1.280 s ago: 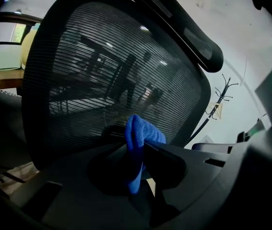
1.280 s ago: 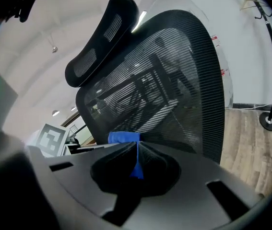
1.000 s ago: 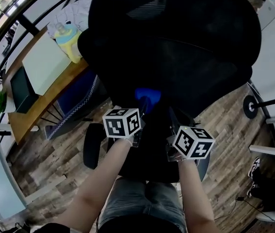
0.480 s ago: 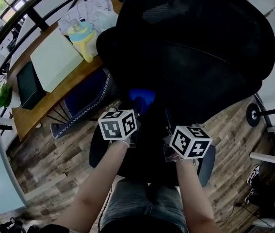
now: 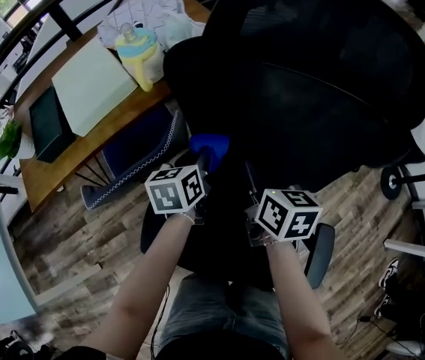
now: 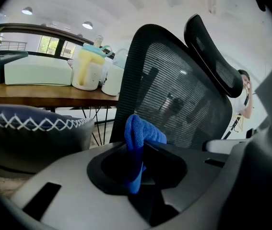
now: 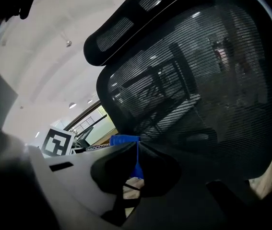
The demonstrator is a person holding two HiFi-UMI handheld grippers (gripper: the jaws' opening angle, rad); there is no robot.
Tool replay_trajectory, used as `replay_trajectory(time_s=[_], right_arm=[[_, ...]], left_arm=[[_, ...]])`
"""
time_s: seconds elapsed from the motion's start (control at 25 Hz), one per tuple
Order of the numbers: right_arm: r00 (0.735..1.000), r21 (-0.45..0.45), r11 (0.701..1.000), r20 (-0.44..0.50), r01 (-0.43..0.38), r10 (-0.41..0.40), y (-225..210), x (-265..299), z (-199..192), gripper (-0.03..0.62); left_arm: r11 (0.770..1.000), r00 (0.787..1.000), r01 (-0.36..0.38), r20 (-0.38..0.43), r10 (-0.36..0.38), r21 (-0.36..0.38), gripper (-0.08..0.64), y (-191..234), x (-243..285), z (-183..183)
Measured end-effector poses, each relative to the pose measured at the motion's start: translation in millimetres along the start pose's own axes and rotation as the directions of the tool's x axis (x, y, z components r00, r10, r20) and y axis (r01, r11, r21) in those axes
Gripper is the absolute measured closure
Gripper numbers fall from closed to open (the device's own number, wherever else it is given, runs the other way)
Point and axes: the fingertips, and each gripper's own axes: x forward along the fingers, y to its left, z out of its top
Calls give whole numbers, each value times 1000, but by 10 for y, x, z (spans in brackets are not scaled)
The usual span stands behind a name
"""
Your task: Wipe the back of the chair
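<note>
As seen from the head view, the black mesh chair back (image 5: 324, 88) fills the upper right of the scene, standing over a wood-plank floor (image 5: 70, 238). The left gripper (image 5: 208, 160) reaches toward the lower edge of the back on the desk side, with a blue cloth (image 5: 208, 145) bunched at its tip. The right gripper (image 5: 255, 190) sits near it, to its right, against the dark lower part of the chair. A wooden desk (image 5: 70, 152) stands at the left, carrying a pale box (image 5: 92, 85) and a yellow bottle (image 5: 139, 51). A dark cushion (image 5: 133, 148) with white zigzag trim lies just below the desk edge.

In the left gripper view, the jaws are closed on the blue cloth, which rises folded above them. The cloth sits in front of the lower left edge of the mesh back. Whether it touches the mesh cannot be determined. The headrest (image 6: 212, 56) tops the back at the upper right.

In the right gripper view, the jaws are drawn together with nothing held between them. Only a thin slit remains, through which a sliver of blue shows. The mesh back spreads across the frame beyond them. The left gripper's marker cube (image 7: 59, 142) appears at the left, with the cloth beside it.
</note>
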Motion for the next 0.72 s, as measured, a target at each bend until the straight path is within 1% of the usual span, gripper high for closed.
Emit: replay_trajectory(time_s=[0.12,0.4,0.52,0.72], right_arm=[[1000,-8,1000,-5,-11,11,72,11,-11,561],[1000,-12,1000,-4,-24,24,175,-21,-26,561],[1000,-23,999,3,-25,25,189,-84,-4,561],[999,-43,999,24,-21,22,178,-303,88,561]], left_arm=[[1000,1000,-23,12,24,-8,465,74,-71,24],[999,999,-44,27,45,-25,465,163,-230,26],[999,999,-33,38,34,-20,466,136,-319,44],[1000,998,17,59,-17,-3,465,-46,-560,76]])
